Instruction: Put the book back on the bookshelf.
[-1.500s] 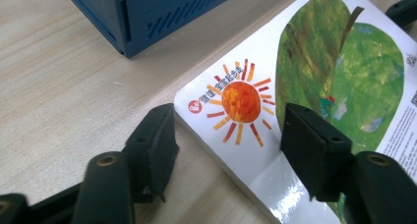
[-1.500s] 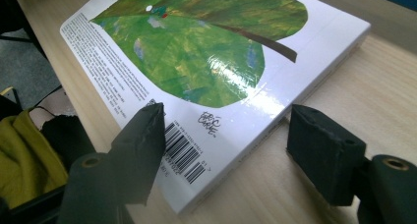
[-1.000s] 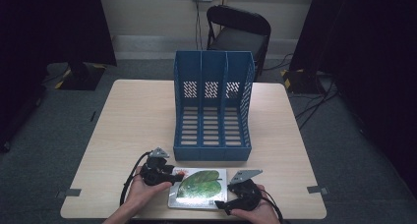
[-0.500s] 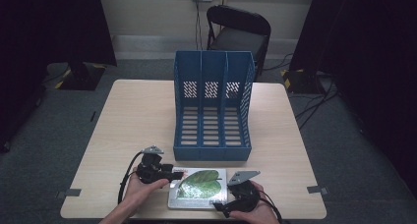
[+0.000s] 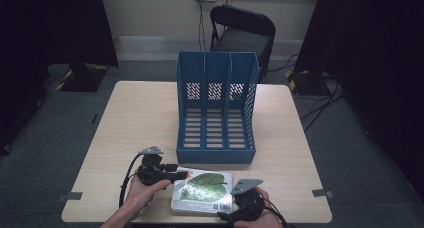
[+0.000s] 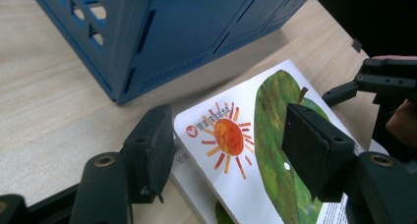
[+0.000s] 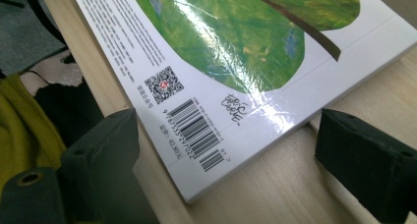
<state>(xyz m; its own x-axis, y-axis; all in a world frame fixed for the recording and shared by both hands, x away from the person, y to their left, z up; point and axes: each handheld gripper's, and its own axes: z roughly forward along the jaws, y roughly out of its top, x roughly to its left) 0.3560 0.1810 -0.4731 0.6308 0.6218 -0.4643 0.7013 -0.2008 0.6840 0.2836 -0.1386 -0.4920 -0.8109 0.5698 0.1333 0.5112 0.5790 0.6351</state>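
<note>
Book: picture book (image 5: 202, 191) with a big green leaf on a white glossy cover, lying flat on the table (image 5: 135, 118) at my near edge, just in front of the blue file rack (image 5: 215, 108).
Book, seen from my left tongs: a red-orange sun with a line of small print sits at the corner (image 6: 227, 135) closest to me; the leaf runs away past it.
Book, seen from my right tongs: barcode, QR code and a scribbled signature sit by the corner (image 7: 196, 130) nearest those jaws; that corner reaches the table's edge.
Left tongs: my left tongs (image 5: 176, 176) are at the book's left short edge, jaws spread wide. In the left gripper view one jaw is down beside the book's edge over bare wood and the other hangs over the leaf; the cover shows freely between them, so nothing is clamped.
Right tongs: my right tongs (image 5: 239, 204) are at the book's near right corner, also spread apart. In the right gripper view the corner lies in the gap, one jaw off the table side, the other over the wood to the right, neither pressing the book.
Hands: my left hand (image 5: 142, 190) wraps the left tool's handle; my right hand (image 5: 260, 219) holds the other at the bottom of the high view.
Rack: three open compartments, slotted floor and back, standing upright mid-table, well apart from the tongs' jaws but just beside the book's far edge.
Behind the table: a black folding chair (image 5: 242, 33) against the wall.
</note>
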